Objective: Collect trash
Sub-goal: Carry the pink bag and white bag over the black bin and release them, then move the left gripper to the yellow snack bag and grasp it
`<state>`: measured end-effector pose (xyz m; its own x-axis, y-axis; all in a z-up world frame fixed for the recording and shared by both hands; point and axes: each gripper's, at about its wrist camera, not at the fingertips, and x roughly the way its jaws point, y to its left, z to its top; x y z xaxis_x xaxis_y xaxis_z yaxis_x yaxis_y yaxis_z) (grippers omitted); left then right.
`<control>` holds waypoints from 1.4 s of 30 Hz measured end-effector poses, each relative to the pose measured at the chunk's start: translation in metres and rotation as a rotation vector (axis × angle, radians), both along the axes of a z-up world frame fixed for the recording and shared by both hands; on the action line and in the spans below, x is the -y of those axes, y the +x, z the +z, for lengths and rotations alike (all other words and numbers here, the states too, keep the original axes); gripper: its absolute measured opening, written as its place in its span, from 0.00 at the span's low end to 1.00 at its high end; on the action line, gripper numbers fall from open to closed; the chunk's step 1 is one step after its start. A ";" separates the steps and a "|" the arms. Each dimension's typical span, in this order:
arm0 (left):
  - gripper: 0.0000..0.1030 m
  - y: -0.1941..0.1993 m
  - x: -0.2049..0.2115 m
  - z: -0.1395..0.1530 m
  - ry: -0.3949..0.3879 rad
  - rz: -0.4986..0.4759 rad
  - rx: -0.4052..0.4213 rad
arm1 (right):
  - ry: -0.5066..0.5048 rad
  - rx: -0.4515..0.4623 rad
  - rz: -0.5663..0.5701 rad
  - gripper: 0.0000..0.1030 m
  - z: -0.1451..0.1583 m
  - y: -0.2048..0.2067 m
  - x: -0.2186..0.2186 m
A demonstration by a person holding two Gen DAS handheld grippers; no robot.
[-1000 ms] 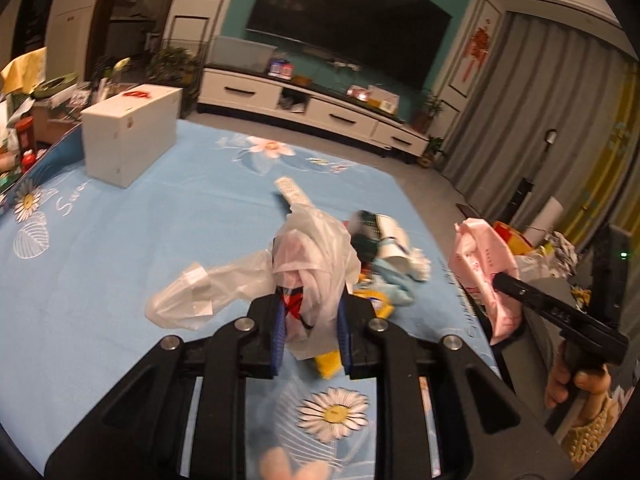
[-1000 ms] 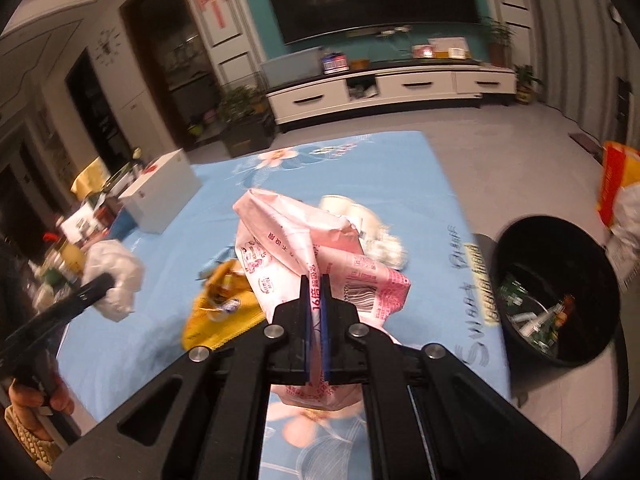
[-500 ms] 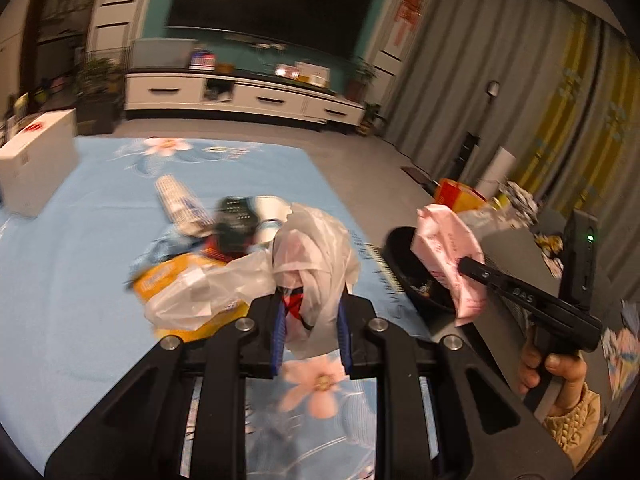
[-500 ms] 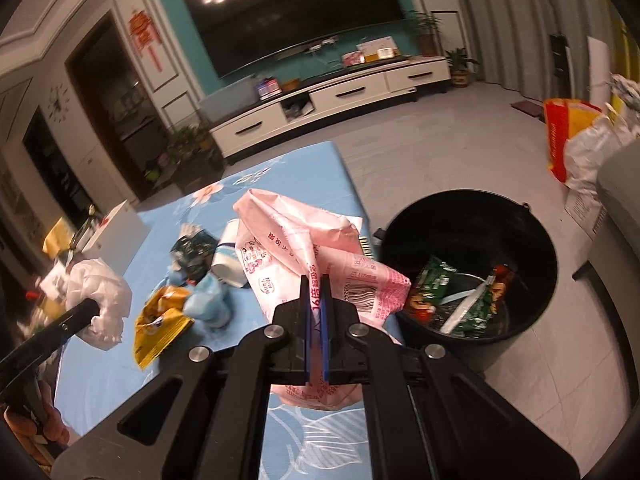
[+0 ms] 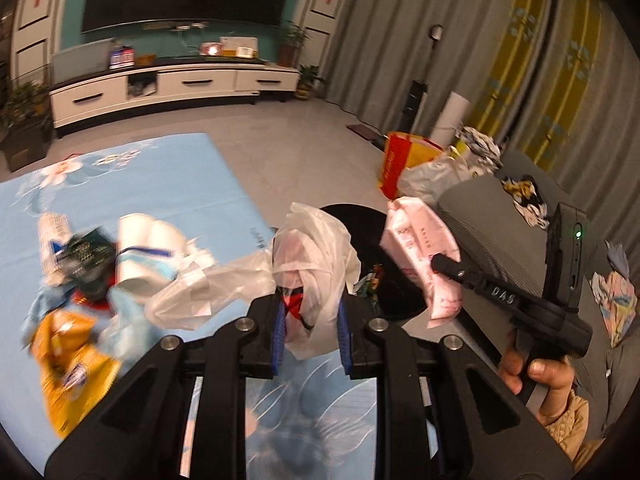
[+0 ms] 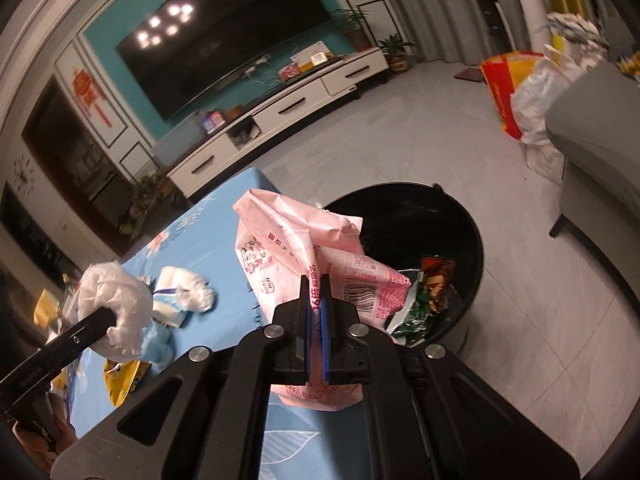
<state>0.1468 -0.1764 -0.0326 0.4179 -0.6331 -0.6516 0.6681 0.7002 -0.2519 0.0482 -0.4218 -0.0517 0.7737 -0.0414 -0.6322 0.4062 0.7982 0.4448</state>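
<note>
A person carries two pieces of trash toward the black bin [image 6: 452, 240] standing on the floor just beside the blue-covered table [image 6: 200, 240]. The right gripper [image 6: 316, 312] is clamped flat on a pink wrapper [image 6: 288, 252], held near the bin's rim on the table side. The left gripper [image 5: 311, 320], jaws narrow, pinches a crumpled white plastic bag [image 5: 316, 248], also short of the bin. More litter, including a yellow packet [image 5: 68, 360], lies on the table, farther from the bin. The step in hand appears to be delivery; next, each piece must be brought over the bin's mouth and let go.
</note>
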 end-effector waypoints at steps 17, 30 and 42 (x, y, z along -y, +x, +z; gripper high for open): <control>0.30 0.038 0.106 -0.044 0.076 -0.110 -0.055 | 0.031 -0.013 -0.078 0.06 -0.020 0.023 0.046; 0.68 0.033 0.087 -0.049 0.068 -0.087 -0.065 | 0.091 -0.049 -0.110 0.41 -0.031 0.013 0.047; 0.76 -0.016 -0.010 -0.041 0.046 -0.003 -0.061 | 0.075 -0.106 0.038 0.46 -0.022 0.007 -0.014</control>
